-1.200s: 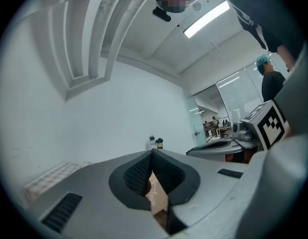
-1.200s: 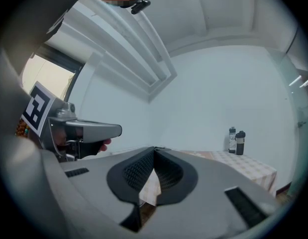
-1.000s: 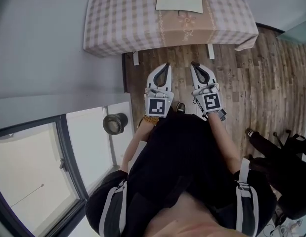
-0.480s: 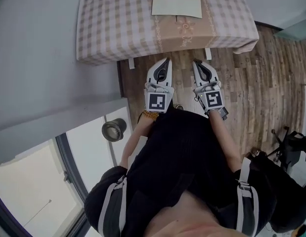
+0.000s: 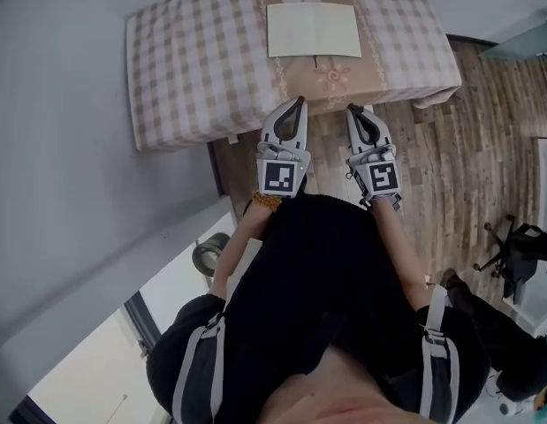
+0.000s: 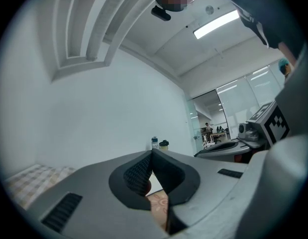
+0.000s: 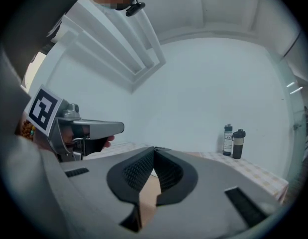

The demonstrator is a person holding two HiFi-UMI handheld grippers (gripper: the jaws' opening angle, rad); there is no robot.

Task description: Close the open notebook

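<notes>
You've stepped closer. Your left gripper (image 5: 299, 102) and right gripper (image 5: 352, 110), fingers (image 6: 136, 176) clenched on nothing, now sit at the near edge of the checked worktop (image 5: 193, 60). A second ago that edge lay well ahead. The open notebook (image 5: 313, 31) lies flat at 12 o'clock, apart from both tips. I judge it nearly within reach, with the closing not yet begun.

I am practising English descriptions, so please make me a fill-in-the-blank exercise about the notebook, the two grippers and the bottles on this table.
1. The notebook lies ___, not closed, on the table.
2. The jaws of the left gripper and of the right gripper are ___, with nothing held between them.
3. The number of bottles standing on the table is ___.

Missing words: open; shut; two
</notes>
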